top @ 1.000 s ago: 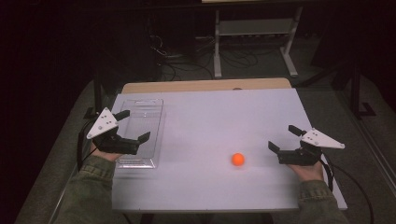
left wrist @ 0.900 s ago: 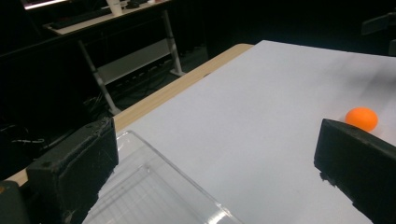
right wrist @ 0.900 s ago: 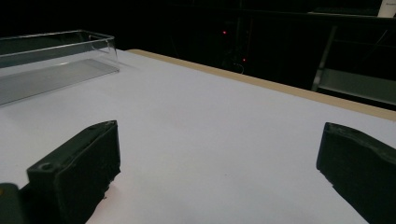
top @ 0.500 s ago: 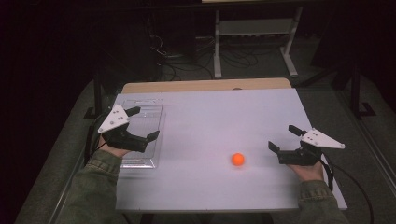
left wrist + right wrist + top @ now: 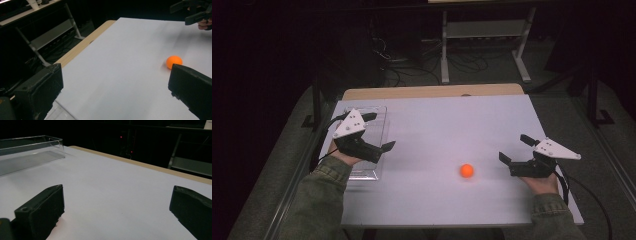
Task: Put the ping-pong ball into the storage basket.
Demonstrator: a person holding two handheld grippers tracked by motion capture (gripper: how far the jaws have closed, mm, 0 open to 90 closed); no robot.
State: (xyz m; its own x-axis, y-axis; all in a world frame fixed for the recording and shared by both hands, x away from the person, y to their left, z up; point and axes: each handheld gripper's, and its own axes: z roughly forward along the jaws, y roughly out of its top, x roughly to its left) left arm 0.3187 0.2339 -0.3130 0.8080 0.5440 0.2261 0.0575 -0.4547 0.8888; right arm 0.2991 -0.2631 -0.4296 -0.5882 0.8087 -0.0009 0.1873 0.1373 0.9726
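Note:
An orange ball (image 5: 467, 170) lies on the white table (image 5: 437, 125), right of centre and towards the near edge. My right gripper (image 5: 513, 148) is open just to the ball's right, low over the table, with nothing between its jaws. My left gripper (image 5: 379, 131) is open and empty above the clear plastic tray (image 5: 380, 109) at the table's left side, pointing right. In the left gripper view the ball (image 5: 174, 61) sits far ahead by the right jaw, and between the open jaws of the left gripper (image 5: 115, 87) there is bare table. The right gripper (image 5: 117, 212) spans bare table too.
The clear tray (image 5: 30, 152) looks empty and stands far off in the right gripper view. A wooden strip (image 5: 432, 92) edges the table's far side. Beyond it on the dark floor are cables and a white metal stand (image 5: 484, 30). The other hand's gripper (image 5: 195, 12) shows at top right.
My left gripper has risen and moved forward and to the right over the tray. The right gripper and the ball have stayed where they were.

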